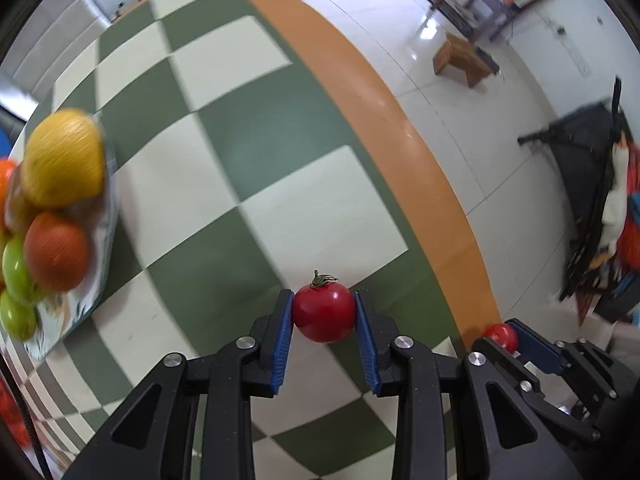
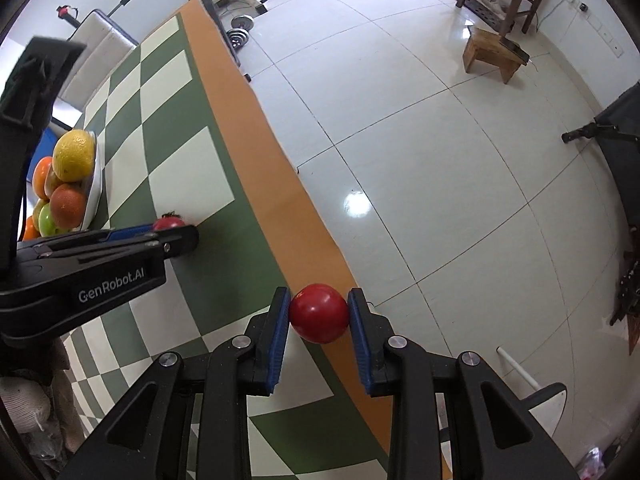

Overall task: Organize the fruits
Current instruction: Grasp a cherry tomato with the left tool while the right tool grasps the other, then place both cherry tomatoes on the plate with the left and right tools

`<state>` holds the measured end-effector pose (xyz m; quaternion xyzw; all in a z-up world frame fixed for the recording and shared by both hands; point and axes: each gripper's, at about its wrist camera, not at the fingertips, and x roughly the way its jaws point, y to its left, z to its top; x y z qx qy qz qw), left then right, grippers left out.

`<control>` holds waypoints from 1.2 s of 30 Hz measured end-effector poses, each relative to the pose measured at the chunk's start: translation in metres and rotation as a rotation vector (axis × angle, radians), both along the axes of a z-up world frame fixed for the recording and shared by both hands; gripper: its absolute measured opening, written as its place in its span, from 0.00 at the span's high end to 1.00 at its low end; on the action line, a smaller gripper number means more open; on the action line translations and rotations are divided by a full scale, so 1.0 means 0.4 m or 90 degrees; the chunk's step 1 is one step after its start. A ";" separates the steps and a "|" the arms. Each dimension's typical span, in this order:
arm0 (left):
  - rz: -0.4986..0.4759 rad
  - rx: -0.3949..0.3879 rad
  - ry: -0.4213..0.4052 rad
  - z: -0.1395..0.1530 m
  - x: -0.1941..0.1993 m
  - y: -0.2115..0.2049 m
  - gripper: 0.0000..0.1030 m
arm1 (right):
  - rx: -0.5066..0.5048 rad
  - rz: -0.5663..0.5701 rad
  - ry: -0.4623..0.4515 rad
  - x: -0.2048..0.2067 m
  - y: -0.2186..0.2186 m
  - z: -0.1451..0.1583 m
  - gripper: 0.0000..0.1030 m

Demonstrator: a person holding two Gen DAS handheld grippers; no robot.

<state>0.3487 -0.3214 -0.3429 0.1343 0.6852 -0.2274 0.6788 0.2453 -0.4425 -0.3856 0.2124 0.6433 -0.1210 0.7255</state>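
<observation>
Now, with the left gripper [image 1: 324, 314] clamped on the stemmed red tomato [image 1: 324, 312] and the right gripper [image 2: 319, 314] clamped on a stemless one [image 2: 319, 313] at the table's orange edge [image 2: 256, 152], lift both straight up and carry them to the fruit plate [image 2: 95, 184] without squeezing harder.

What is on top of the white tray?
The white tray holds piled fruit: a yellow citrus on top, an orange and green apples below. The pile hides the tray's floor.

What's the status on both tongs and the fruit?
Left tongs shut on stemmed tomato. Right tongs shut on plain tomato. Plate of fruit nearby, path clear.
</observation>
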 end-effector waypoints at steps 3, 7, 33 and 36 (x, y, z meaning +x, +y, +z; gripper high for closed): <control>0.058 -0.032 0.002 0.050 0.015 0.097 0.73 | 0.006 0.017 -0.006 0.016 0.017 0.017 0.69; 0.166 -0.071 0.007 0.128 0.040 0.281 0.73 | 0.035 0.055 -0.034 0.061 0.078 0.056 0.69; 0.485 -0.095 0.073 0.045 0.197 0.728 0.72 | 0.213 0.301 -0.060 0.496 0.634 -0.047 0.49; 0.481 -0.081 0.063 0.056 0.193 0.733 0.69 | 0.210 0.297 -0.059 0.489 0.635 -0.037 0.38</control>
